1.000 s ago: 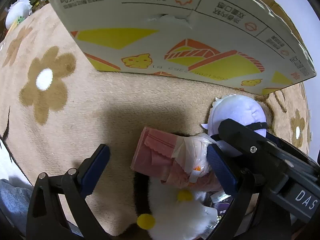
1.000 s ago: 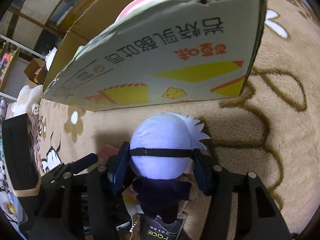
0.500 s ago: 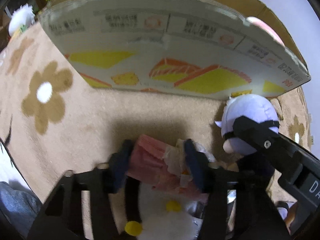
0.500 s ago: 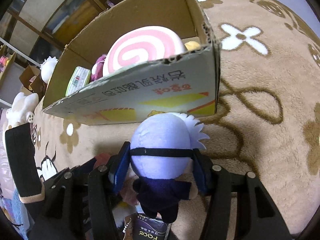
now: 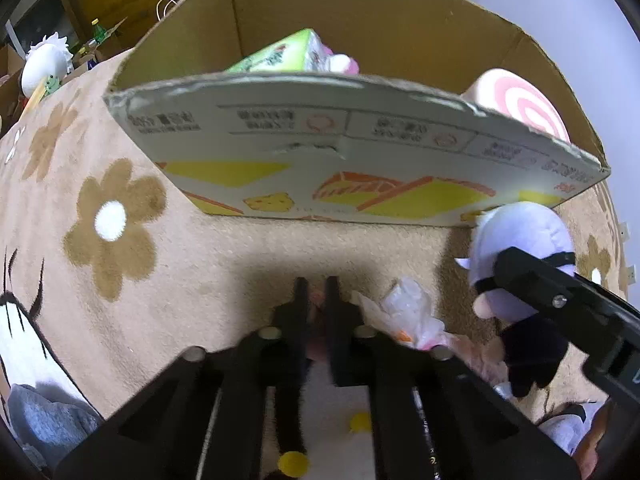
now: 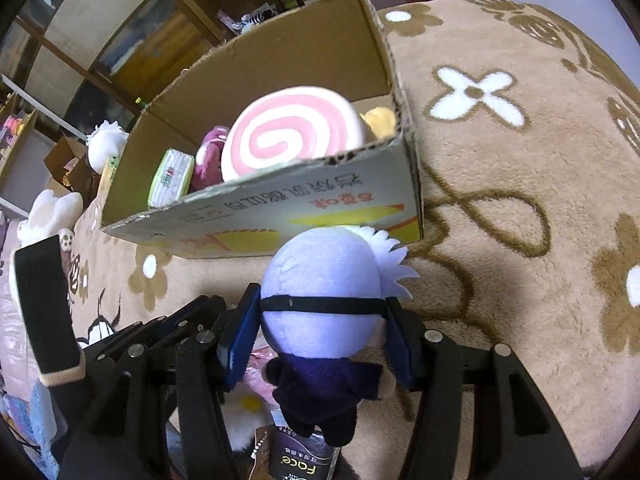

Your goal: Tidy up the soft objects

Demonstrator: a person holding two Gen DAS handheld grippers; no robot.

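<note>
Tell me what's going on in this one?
A person is tidying soft toys into a cardboard box on a carpet. The right gripper holds a pale purple plush doll by its head, in front of the box. The left gripper has just closed on a pink soft item.

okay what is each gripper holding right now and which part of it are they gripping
The right gripper clamps the pale-headed plush doll by the sides of its head. The left gripper has just closed, pinching the pink bundle near one end.

Fuzzy carpet (image 5: 224, 248), matt cardboard box (image 5: 360, 152)
</note>
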